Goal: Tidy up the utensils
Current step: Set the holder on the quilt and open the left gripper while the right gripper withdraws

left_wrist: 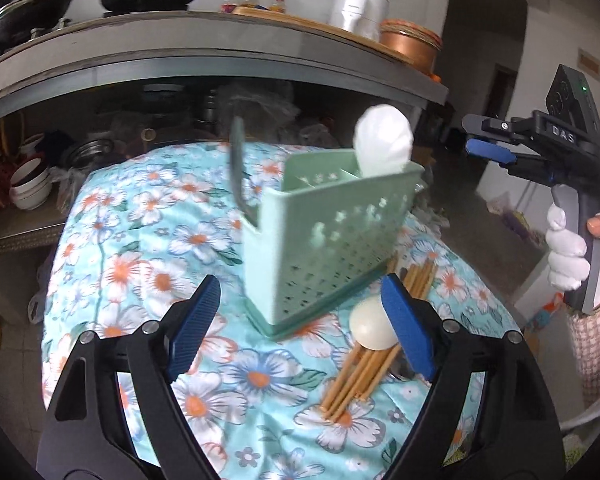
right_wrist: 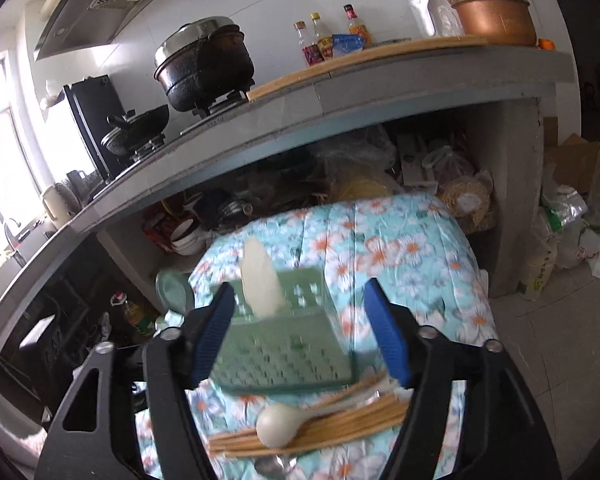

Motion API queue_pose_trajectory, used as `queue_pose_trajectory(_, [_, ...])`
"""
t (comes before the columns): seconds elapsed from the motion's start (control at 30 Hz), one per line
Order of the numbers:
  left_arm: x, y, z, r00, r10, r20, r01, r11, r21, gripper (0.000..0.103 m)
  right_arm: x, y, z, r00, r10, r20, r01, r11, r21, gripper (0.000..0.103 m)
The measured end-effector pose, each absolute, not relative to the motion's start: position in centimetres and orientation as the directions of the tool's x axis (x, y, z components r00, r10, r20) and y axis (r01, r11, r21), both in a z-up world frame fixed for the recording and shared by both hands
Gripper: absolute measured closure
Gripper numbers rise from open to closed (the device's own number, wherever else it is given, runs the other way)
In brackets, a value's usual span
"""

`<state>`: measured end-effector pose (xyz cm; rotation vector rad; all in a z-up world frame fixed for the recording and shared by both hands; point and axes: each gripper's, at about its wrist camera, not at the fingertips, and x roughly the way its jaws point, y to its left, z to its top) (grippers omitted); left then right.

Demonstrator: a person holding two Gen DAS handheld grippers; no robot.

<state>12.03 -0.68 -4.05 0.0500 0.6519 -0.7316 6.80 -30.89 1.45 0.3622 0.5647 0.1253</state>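
Both tongs are released and empty. The left gripper (left_wrist: 300,320) stands with jaws wide and nothing between the pads; the right gripper (right_wrist: 304,328) is likewise spread, framing the caddy but not pressing on it.

Risks from here: the green caddy (left_wrist: 332,240) looks light and tall, standing on soft, rumpled floral cloth (left_wrist: 140,260), so a nudge from either jaw could tip it. It already carries a white rice paddle (left_wrist: 384,136) at the far right end and a dark-handled utensil (left_wrist: 238,164) leaning out the left end, which makes it top-heavy. The chopsticks (left_wrist: 360,376) are thin, round and bundled loosely; a pinch on one may roll or scatter the rest. The cream spoon (left_wrist: 372,326) lies bowl-up across them, touching, so lifting it could drag sticks along. A metal spoon (right_wrist: 274,466) is half hidden at the near edge and easy to miss.

Look of the things: the caddy is pale mint plastic with perforated walls, star cut-outs and inner dividers. The chopsticks are tan wood, lying just near and right of the caddy base. Both frames are motion-blurred, so fine contact is unclear.
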Motion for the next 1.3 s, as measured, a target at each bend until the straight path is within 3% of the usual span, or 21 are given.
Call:
queue_pose_trajectory(0.23, [11.2, -4.0, -5.5, 0.485, -0.64, -0.597, 0.697, 0.694, -0.178, 0.022, 3.4, -30.4, -4.2, 0.782, 0.121, -0.612, 0.125, 0.931, 0.343, 0.013])
queue_pose_trajectory(0.43, [10.9, -5.2, -6.4, 0.455, -0.64, -0.62, 0.718, 0.675, -0.17, 0.022, 2.5, -28.8, -7.8, 0.725, 0.084, -0.684, 0.162, 0.944, 0.288, 0.012])
queue_pose_trajectory(0.9, [12.7, -3.2, -7.8, 0.469, -0.586, -0.661, 0.636, 0.743, -0.207, 0.022, 0.3, -23.3, -10.6, 0.677, 0.095, -0.73, -0.005, 0.992, 0.124, 0.012])
queue_pose_trajectory(1.07, [12.3, -2.5, -7.9, 0.48, -0.58, -0.659, 0.628, 0.751, -0.204, 0.022, -0.7, -21.4, -10.9, 0.675, 0.086, -0.733, -0.099, 0.995, 0.026, 0.024])
queue_pose_trajectory(1.3, [12.1, -2.6, -7.9, 0.485, -0.571, -0.662, 0.616, 0.761, -0.205, 0.022, -1.3, -19.3, -11.4, 0.702, 0.074, -0.709, -0.216, 0.97, -0.113, 0.056])
